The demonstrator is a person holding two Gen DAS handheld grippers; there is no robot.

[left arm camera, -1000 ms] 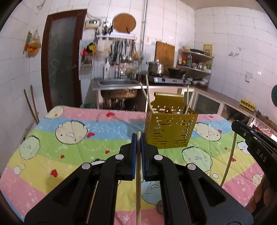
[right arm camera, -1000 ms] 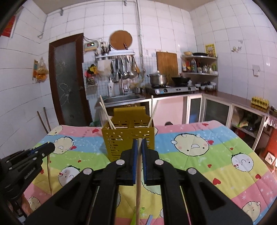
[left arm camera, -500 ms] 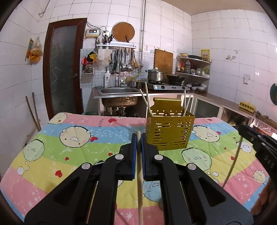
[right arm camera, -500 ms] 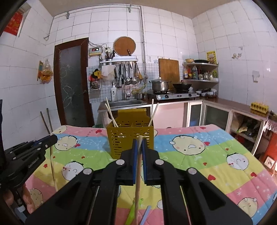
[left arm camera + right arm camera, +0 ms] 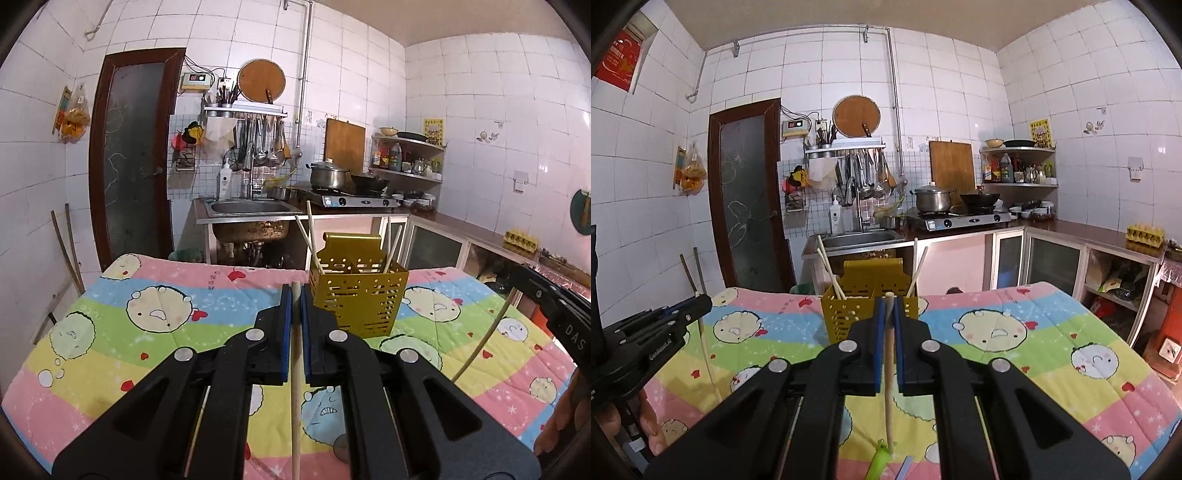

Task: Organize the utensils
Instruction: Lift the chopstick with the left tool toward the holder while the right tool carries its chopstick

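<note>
From the left wrist: the left gripper point(image 5: 295, 295) pinches a pale wooden chopstick point(image 5: 295, 384) above the cartoon quilt point(image 5: 110, 332); the yellow slotted caddy point(image 5: 360, 299), far right, holds four chopsticks.

From the right wrist: the right gripper point(image 5: 889, 308) clamps another chopstick point(image 5: 889, 373), the caddy straight beyond; only here a green utensil point(image 5: 879, 459) lies near.

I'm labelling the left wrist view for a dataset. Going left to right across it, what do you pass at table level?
Left gripper shut on a chopstick → yellow utensil holder → second chopstick → right gripper, at the right edge.
</note>
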